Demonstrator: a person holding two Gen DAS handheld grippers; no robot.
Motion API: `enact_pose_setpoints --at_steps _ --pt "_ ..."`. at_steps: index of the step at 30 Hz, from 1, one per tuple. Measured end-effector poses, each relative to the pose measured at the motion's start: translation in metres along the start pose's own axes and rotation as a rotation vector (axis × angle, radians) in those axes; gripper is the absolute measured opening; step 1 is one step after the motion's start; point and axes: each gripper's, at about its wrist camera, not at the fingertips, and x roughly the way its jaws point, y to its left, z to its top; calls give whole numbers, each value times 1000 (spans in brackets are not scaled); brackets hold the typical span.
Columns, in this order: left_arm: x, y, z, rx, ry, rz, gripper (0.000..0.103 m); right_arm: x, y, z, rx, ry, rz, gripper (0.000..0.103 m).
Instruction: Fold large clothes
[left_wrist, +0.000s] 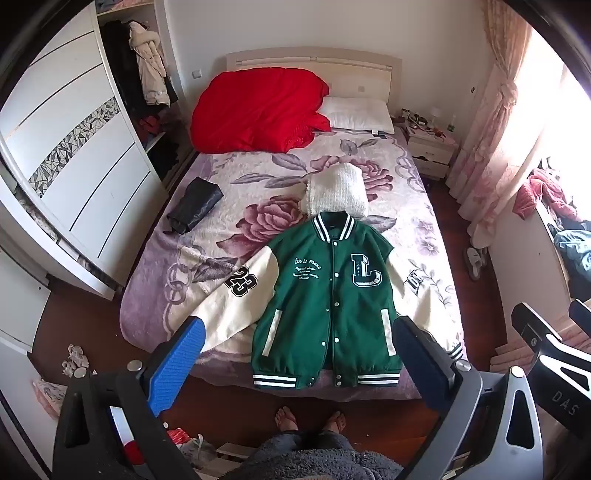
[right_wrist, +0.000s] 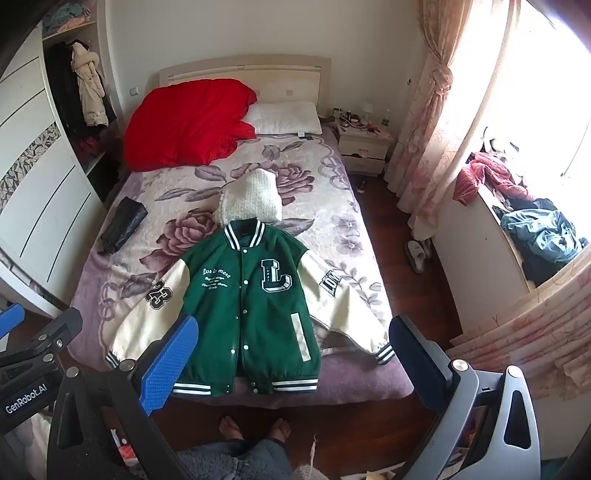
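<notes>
- While nothing is yet held, we judge the step in hand to be the first fold: bring each sleeve across the chest before halving the body from the hem.
- Left gripper (left_wrist: 299, 347): jaws spread wide, empty, hovering above the near edge of the bed (left_wrist: 155, 325).
- Right gripper (right_wrist: 295, 347): jaws likewise wide, empty, poised over the hem.
- We would pinch each sleeve at its striped cuff, lift low, and lay it flat so no crease is trapped beneath.
- Jacket (left_wrist: 328, 295): green varsity body, cream sleeves, buttoned shut, front up, collar far, hem near; it lies spread at the near end of the bed, sleeves angled outward.
- Marks: large "L" on the chest, "23" on the left-lying sleeve.
- White knitted item (left_wrist: 336, 195): just beyond the collar; we cannot tell whether it touches.
- Person's bare feet (left_wrist: 310, 421) show at the bed's foot.
</notes>
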Motion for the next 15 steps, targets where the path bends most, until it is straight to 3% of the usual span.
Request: enact_pose_setpoints --at_steps 15 --pt "-3 -2 2 0 -21 1 103 -6 2 3 2 -13 2 103"
